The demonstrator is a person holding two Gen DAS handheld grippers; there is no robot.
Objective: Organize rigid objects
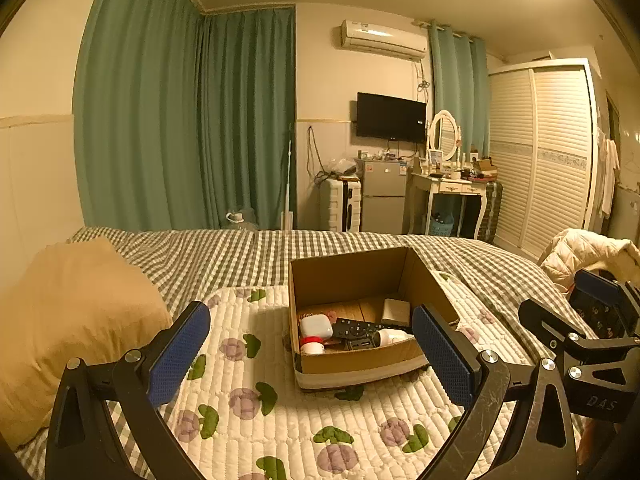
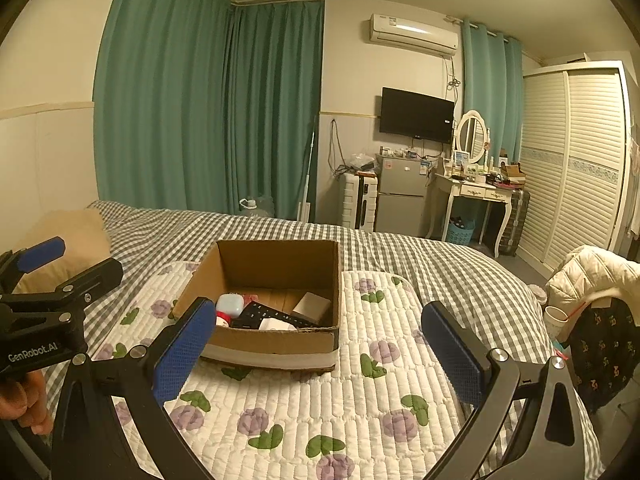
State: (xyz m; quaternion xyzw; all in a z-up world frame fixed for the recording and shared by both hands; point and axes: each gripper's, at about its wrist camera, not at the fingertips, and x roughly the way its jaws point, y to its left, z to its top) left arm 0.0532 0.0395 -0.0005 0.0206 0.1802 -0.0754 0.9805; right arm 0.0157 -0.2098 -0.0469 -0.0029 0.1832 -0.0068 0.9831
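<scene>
Cardboard box (image 1: 360,360) on floral quilt (image 1: 280,420), items inside; both grippers' jaws wide, empty.

Teal curtains (image 2: 208,108) cover the far wall ahead of the jaws, beyond the checked bed (image 2: 400,264). Ahead to the right hang an air conditioner (image 2: 414,34) and television (image 2: 416,115), beside a louvred white wardrobe (image 2: 576,160).
</scene>
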